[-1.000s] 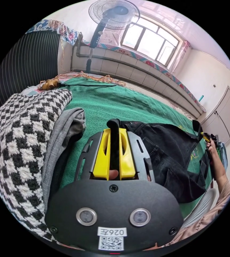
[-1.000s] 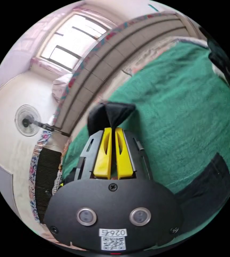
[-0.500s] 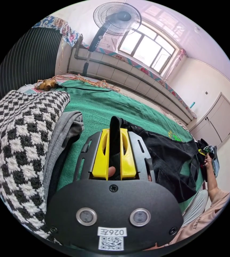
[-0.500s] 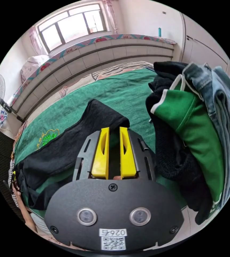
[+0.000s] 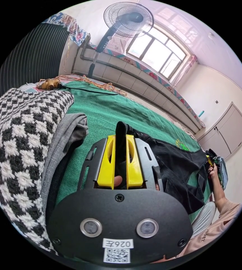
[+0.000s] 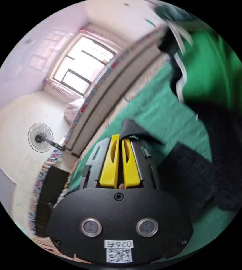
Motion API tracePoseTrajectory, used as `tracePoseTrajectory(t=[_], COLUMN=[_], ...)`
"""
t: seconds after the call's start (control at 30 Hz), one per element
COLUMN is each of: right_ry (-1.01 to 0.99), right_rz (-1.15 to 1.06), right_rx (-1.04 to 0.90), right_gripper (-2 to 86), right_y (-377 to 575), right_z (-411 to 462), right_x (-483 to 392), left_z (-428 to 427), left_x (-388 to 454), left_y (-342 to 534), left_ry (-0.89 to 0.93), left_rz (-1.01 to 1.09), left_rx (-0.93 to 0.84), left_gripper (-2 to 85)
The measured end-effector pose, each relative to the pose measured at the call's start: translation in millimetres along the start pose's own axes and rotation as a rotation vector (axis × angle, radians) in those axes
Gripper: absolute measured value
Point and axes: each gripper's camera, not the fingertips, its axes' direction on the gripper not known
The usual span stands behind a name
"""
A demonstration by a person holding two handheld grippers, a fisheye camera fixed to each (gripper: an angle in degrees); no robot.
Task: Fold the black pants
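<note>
The black pants [image 5: 177, 166] stretch across the green cover [image 5: 109, 109] in the left gripper view. My left gripper [image 5: 120, 137] is shut on one end of them, with black cloth standing up between its yellow jaws. At that view's right edge a hand holds the right gripper [image 5: 209, 161] at the far end of the pants. In the blurred, rolled right gripper view, my right gripper [image 6: 120, 138] is shut on a black fold of the pants [image 6: 188, 171], which trail away to the right over the green cover [image 6: 157, 112].
A black-and-white checked knit [image 5: 17, 135] on grey cloth [image 5: 67, 135] lies close on the left. A standing fan [image 5: 126, 19], tiled ledge and window are beyond. A pile of green and dark clothes [image 6: 211, 73] sits near the right gripper. A sleeve [image 5: 211, 233] shows at lower right.
The right gripper view has rolled sharply and blurred as that hand swung, still holding the pants. The left gripper has kept its hold and barely moved.
</note>
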Motion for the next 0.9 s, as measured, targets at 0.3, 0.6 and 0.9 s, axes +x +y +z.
tracePoseTrajectory(t=[0.3,0.6,0.9], right_ry=[0.544,0.424,0.383], right_rz=[-0.135,0.113,0.069], right_rx=[-0.221,-0.178,0.033], right_gripper=[2.7,6.2,1.8], right_y=[42.8,75.4,111.6], right_z=[59.1,25.4,-28.8], right_x=[-27.4,28.4,-22.7], left_z=[2.6,12.8,-21.1], left_x=[6.3,35.3,70.0], left_y=[-8.6,-28.8,-32.1], left_ry=[0.022,-0.107,-0.104], left_rz=[-0.031,0.035,0.041], left_rx=[-0.011,-0.23,-0.162], left_gripper=[6.3,8.8,3.2])
